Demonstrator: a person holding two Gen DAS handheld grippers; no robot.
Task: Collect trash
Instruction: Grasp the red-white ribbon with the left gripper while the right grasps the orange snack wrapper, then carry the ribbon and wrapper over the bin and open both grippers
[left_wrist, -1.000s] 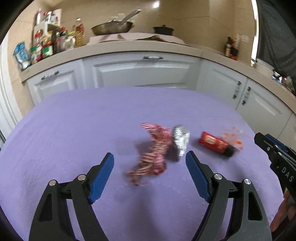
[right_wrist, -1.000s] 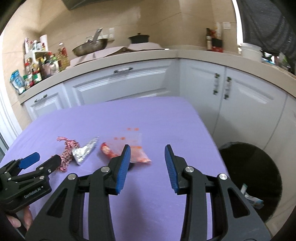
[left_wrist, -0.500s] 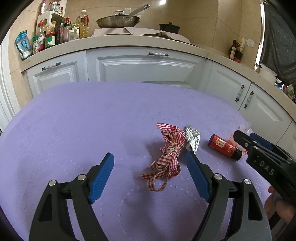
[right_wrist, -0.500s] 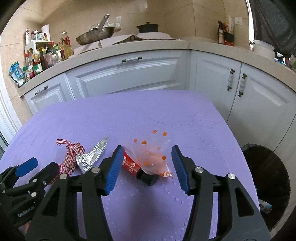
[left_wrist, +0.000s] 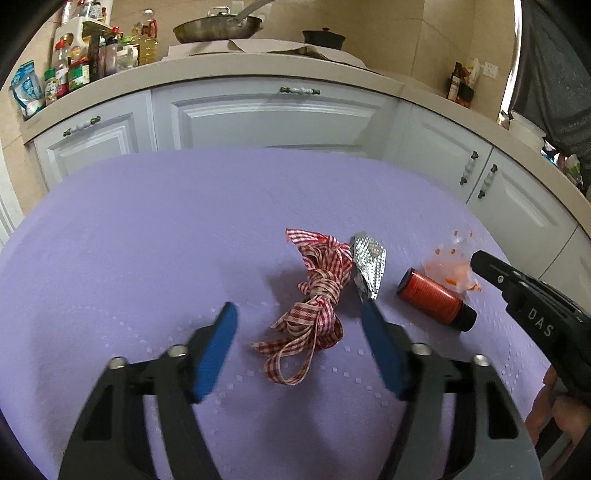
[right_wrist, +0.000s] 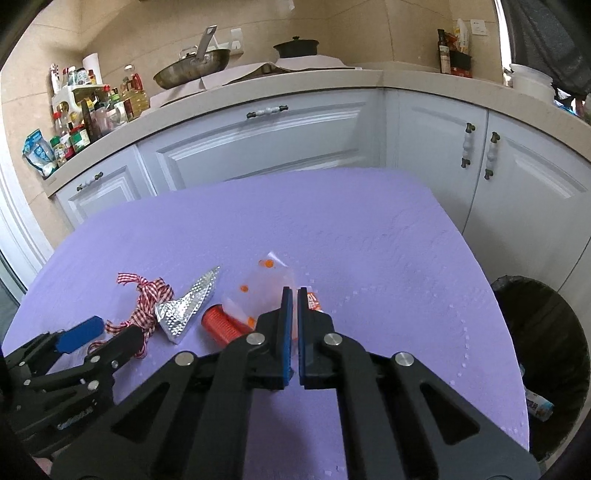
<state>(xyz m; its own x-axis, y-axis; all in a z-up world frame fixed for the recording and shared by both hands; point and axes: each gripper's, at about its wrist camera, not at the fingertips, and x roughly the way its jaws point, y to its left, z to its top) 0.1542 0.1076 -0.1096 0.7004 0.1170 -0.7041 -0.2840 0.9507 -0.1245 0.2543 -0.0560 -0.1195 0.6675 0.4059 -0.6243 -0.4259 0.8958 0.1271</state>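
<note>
Right gripper (right_wrist: 294, 306), nearest the right wrist camera, has its blue pads pressed onto the clear orange-dotted plastic bag (right_wrist: 264, 286) on the purple tablecloth (right_wrist: 369, 251). A sound lift would likely go straight up, clearing the red bottle (right_wrist: 221, 325) touching the bag at 9 o'clock, then swing to the black bin (right_wrist: 543, 347) at 3 o'clock. Left gripper (left_wrist: 299, 328) is spread wide, straddling the red gingham ribbon (left_wrist: 317, 295), which lies between its fingers. The crumpled foil (left_wrist: 369, 264) sits just beyond the right fingertip, at 1 o'clock.
</note>
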